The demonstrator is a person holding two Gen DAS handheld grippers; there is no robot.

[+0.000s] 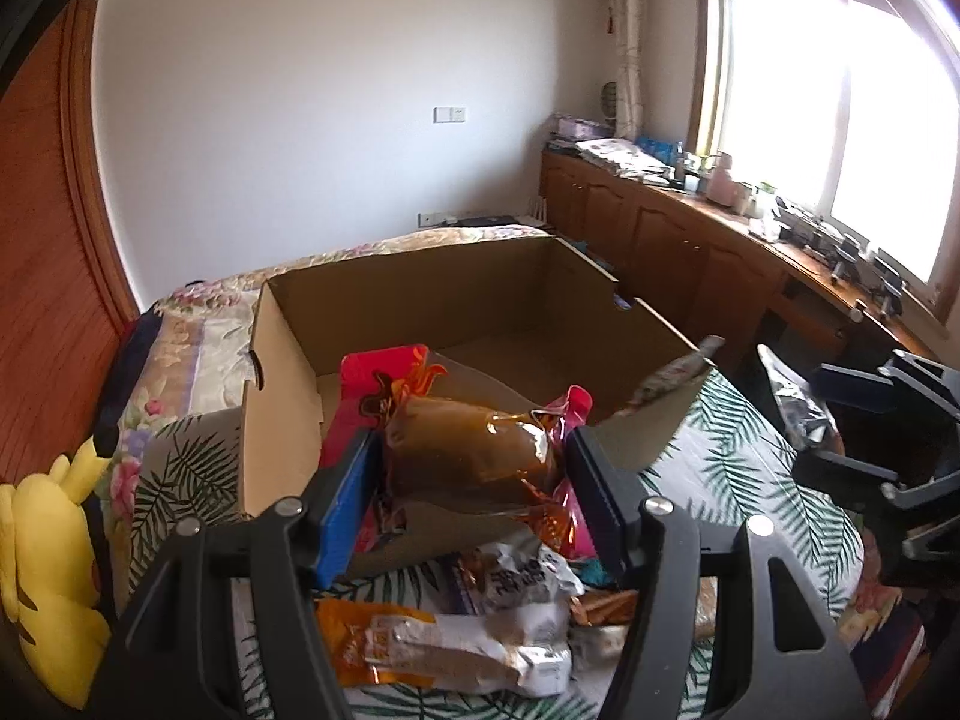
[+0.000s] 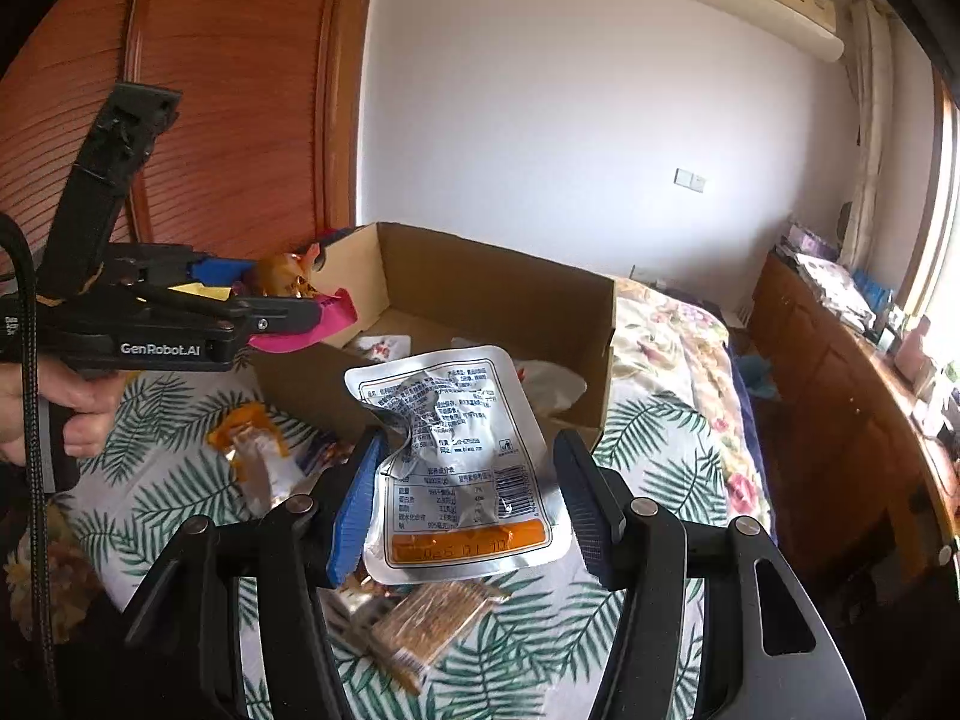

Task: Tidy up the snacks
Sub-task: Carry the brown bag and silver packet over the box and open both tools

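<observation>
An open cardboard box (image 1: 456, 294) stands on the bed; it also shows in the right wrist view (image 2: 510, 294). My left gripper (image 1: 474, 468) is shut on a red and pink snack packet with a clear brown window (image 1: 468, 450), held over the box's near wall. It shows from the side in the right wrist view (image 2: 282, 300). My right gripper (image 2: 468, 480) has a silver foil snack pouch (image 2: 456, 456) between its fingers, held just before the box. The right gripper shows at the right edge of the left wrist view (image 1: 840, 426).
Loose snack packets (image 1: 456, 630) lie on the palm-leaf sheet (image 2: 156, 480) in front of the box, including a biscuit pack (image 2: 426, 624). A couple of packets (image 2: 384, 348) lie inside the box. A yellow plush toy (image 1: 48, 546) sits left. Wooden cabinets (image 1: 690, 252) line the right.
</observation>
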